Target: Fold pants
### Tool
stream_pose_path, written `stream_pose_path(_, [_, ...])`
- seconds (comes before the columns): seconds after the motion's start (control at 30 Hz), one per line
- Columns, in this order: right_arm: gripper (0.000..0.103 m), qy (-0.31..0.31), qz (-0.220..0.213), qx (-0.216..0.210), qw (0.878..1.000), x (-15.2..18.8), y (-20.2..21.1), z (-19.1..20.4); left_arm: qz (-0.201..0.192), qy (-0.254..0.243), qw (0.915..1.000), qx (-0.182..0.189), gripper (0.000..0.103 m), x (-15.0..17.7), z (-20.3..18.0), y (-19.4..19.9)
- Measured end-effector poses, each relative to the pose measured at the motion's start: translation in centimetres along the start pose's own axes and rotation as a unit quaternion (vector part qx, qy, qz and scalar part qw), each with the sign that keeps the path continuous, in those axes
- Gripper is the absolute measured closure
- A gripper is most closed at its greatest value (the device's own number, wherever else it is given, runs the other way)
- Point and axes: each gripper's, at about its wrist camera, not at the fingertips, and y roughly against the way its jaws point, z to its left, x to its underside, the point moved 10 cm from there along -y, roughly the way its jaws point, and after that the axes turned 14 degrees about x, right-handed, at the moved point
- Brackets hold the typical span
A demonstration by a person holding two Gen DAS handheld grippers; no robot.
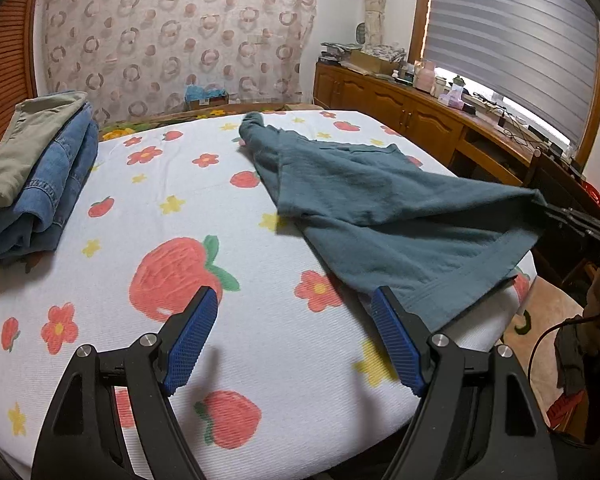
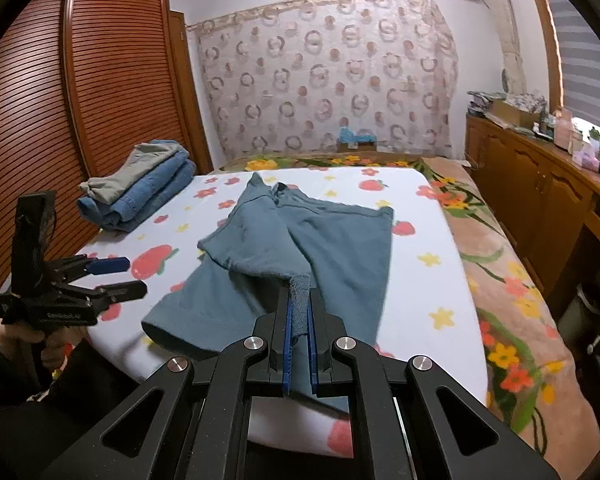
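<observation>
Teal pants lie spread over the white strawberry-print bed sheet, one part lifted and folded over. My right gripper is shut on a bunched edge of the pants and holds it above the near side of the bed. In the left wrist view the pants stretch up to the right gripper at the right edge. My left gripper is open over the sheet, with nothing between its blue pads; a pant-leg hem lies just beyond its right finger. It also shows in the right wrist view as the left gripper, held by a hand.
A stack of folded jeans and a grey-green garment sits at the bed's far left. A slatted wooden wardrobe stands left, a cluttered wooden sideboard right. A floral blanket borders the sheet's right side.
</observation>
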Motion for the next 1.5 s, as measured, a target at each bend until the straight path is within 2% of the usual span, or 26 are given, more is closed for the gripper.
stream_pose_path(0.3, [0.097,-0.009,0.047,0.01,0.999,2.0,-1.4,-0.3,0.006,-0.008,0.9999,0.003,0.023,-0.1,-0.4,-0.5])
stream_pose_path(0.53, [0.097,-0.015,0.057,0.01,0.998,1.4,-1.2,-0.9,0.007,-0.007,0.9999,0.004,0.023,0.1,-0.5,-0.6])
stream_pose_path(0.67, [0.096,-0.012,0.056,0.015,0.998,2.2,-1.0,-1.4,0.005,-0.008,0.9999,0.004,0.023,0.1,-0.4,-0.6])
stream_pose_path(0.9, [0.078,-0.008,0.041,0.038,0.998,1.6,0.3,-2.5,-0.002,-0.001,1.0,0.005,0.023,0.2,-0.5,-0.6])
stream_pose_path(1.03, [0.076,-0.006,0.037,0.045,0.998,1.1,0.6,-2.8,-0.004,0.002,1.0,0.004,0.023,0.3,-0.3,-0.6])
stream_pose_path(1.13, [0.07,-0.004,0.033,0.046,0.998,0.5,0.5,-2.5,-0.006,0.005,1.0,0.001,0.023,0.4,-0.1,-0.5])
stream_pose_path(1.3, [0.058,0.019,0.02,0.027,0.999,-1.5,-0.3,-0.2,-0.009,0.009,0.9999,-0.001,0.023,0.4,0.3,-0.4])
stream_pose_path(1.5, [0.056,0.053,0.044,-0.005,0.998,-1.3,-3.5,3.4,-0.011,0.018,0.9998,-0.003,0.023,0.6,0.9,-0.3])
